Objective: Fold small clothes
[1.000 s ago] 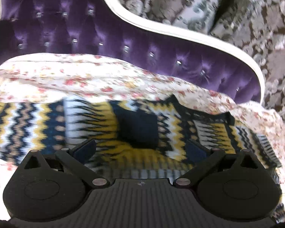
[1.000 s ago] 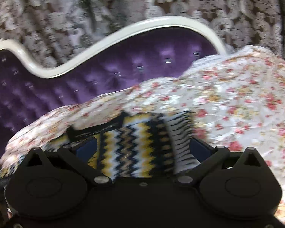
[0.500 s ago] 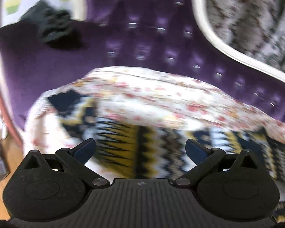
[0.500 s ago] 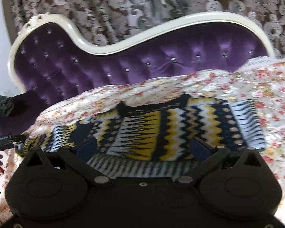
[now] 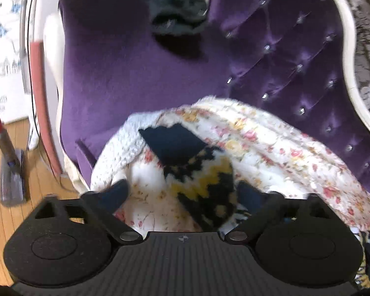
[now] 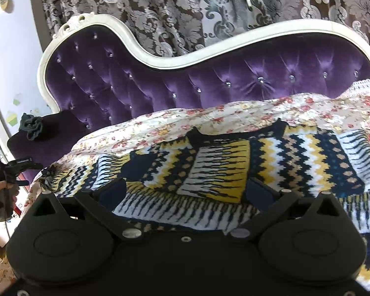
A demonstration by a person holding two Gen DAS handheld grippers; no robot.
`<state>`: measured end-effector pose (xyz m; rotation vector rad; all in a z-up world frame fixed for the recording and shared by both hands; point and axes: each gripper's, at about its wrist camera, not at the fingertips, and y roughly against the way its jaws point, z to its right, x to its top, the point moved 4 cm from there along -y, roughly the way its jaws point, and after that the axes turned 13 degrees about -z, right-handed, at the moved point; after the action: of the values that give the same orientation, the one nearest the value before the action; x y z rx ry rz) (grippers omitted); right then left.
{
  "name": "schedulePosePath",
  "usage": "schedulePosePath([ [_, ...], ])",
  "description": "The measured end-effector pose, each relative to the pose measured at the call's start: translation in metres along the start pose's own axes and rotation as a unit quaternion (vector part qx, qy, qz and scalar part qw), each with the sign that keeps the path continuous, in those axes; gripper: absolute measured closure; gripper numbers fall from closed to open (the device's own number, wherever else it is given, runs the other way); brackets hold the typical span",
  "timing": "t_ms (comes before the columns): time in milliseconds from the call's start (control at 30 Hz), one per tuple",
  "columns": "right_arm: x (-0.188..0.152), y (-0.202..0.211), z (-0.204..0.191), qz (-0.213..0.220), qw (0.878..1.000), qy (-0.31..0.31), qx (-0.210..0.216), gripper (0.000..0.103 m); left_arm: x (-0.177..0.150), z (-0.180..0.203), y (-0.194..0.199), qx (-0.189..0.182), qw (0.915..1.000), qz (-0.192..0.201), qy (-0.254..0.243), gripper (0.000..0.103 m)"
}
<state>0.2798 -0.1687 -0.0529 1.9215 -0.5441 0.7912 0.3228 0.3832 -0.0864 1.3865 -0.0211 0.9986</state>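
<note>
Your small knitted sweater with navy, yellow and white zigzag bands [image 6: 234, 165] lies spread flat on the white floral quilt [image 6: 209, 118] that covers the seat of the purple tufted velvet sofa [image 6: 209, 79]. It looks soft, light and floppy, so expect it to sag and drag on the quilt rather than slide; take it at a cuff or hem corner, where the knit is thickest. Your left gripper [image 5: 182, 192] stands wide open with nothing held, its 2 fingers straddling the navy cuffed end of the sleeve [image 5: 199, 170] near the quilt's edge. Your right gripper [image 6: 185, 192] is equally wide open and empty, poised over the lower hem at the body's middle. Mind the quilt's drop-off to the wooden floor [image 5: 17, 222] on the left; the open room for folding lies inward, across the sweater's body. A dark crumpled cloth [image 5: 180, 12] sits well clear on the armrest.
</note>
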Motion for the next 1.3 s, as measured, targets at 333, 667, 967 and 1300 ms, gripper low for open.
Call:
schedulePosePath([
  [333,-0.007,-0.012,-0.005,-0.025,1.000,0.007,0.000,0.000,-0.003,0.003,-0.010,-0.013,0.9996,-0.014,-0.018,0.088],
  [667,0.001,-0.003,0.009,-0.030,0.999,-0.029,0.000,0.000,0.004,0.054,0.058,-0.069,0.9949,0.052,-0.053,0.098],
  [967,0.016,0.016,0.041,-0.075,0.994,-0.057,-0.046,0.000,-0.015,0.180,0.144,-0.147,0.9714,0.102,-0.156,0.098],
  [1300,0.035,0.063,0.090,-0.044,0.990,-0.109,-0.078,0.000,-0.088,0.331,0.151,-0.235,0.9414,0.070,-0.232,0.098],
])
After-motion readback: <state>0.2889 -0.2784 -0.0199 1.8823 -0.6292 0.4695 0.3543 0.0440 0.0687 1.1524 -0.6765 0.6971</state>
